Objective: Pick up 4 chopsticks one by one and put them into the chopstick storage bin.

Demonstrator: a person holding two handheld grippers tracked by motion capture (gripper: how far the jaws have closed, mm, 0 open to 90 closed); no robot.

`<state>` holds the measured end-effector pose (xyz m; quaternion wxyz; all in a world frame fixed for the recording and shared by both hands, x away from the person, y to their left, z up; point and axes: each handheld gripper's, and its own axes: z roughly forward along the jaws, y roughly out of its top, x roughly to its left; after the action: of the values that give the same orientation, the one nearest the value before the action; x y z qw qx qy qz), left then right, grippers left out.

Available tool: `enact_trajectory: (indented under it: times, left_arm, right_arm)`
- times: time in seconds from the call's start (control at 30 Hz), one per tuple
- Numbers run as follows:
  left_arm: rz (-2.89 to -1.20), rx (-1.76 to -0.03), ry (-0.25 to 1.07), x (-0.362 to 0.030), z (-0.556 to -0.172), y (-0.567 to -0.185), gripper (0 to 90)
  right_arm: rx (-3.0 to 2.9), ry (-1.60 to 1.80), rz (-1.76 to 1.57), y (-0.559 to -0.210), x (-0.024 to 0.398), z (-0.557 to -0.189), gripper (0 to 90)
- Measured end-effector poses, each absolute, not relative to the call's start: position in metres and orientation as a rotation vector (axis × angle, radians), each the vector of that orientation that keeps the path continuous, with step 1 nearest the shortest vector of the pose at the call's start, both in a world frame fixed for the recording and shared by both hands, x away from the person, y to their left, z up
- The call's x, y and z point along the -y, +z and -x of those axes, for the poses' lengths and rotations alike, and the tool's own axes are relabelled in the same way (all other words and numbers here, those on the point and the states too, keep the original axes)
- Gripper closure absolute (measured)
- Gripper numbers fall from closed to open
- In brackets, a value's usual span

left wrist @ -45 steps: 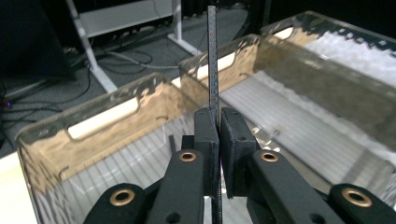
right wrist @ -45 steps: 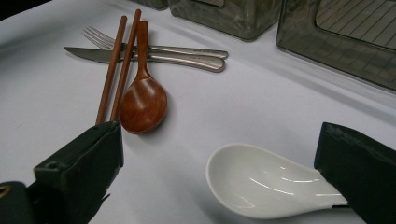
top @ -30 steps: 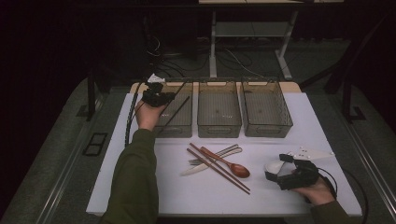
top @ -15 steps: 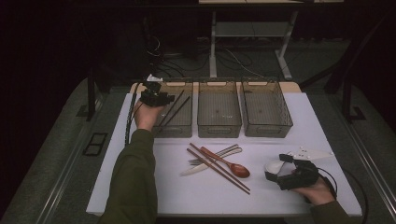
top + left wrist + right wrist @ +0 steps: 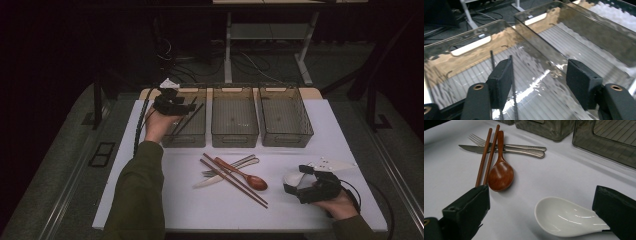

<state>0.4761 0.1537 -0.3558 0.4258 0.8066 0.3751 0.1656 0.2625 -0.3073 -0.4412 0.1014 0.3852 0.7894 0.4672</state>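
Observation:
My left gripper (image 5: pixel 180 106) hangs over the left clear bin (image 5: pixel 184 141). Its jaws have just been opening and stand apart (image 5: pixel 540 72). A pair of thin dark chopsticks (image 5: pixel 187 120) leans inside that bin, running past the left pad (image 5: pixel 512 82) with no squeeze from the other pad. At the front right, my right gripper (image 5: pixel 295 182) rests on the table, open. A white ceramic spoon (image 5: pixel 564 217) lies between its jaws, handle toward the right one, not pinched.
The middle bin (image 5: pixel 235 140) and right bin (image 5: pixel 287 140) stand beside the left one. On the white mat lie brown chopsticks (image 5: pixel 232 180), a wooden spoon (image 5: pixel 250 179), a fork (image 5: pixel 506 145) and a knife (image 5: pixel 499 150).
The left gripper has let go of the dark chopsticks, which now lean in the left bin, and it has lifted slightly. The right hand has stayed put.

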Motion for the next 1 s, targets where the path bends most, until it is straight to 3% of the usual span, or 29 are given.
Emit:
enact_trajectory:
  times: [1.0]
  left_arm:
    - [-2.062,-0.727,0.346,-0.141,-0.385,-0.365,16.1]
  right_arm:
    - [-2.333,1.376,-1.137,-0.441,0.307,-0.262,1.3]
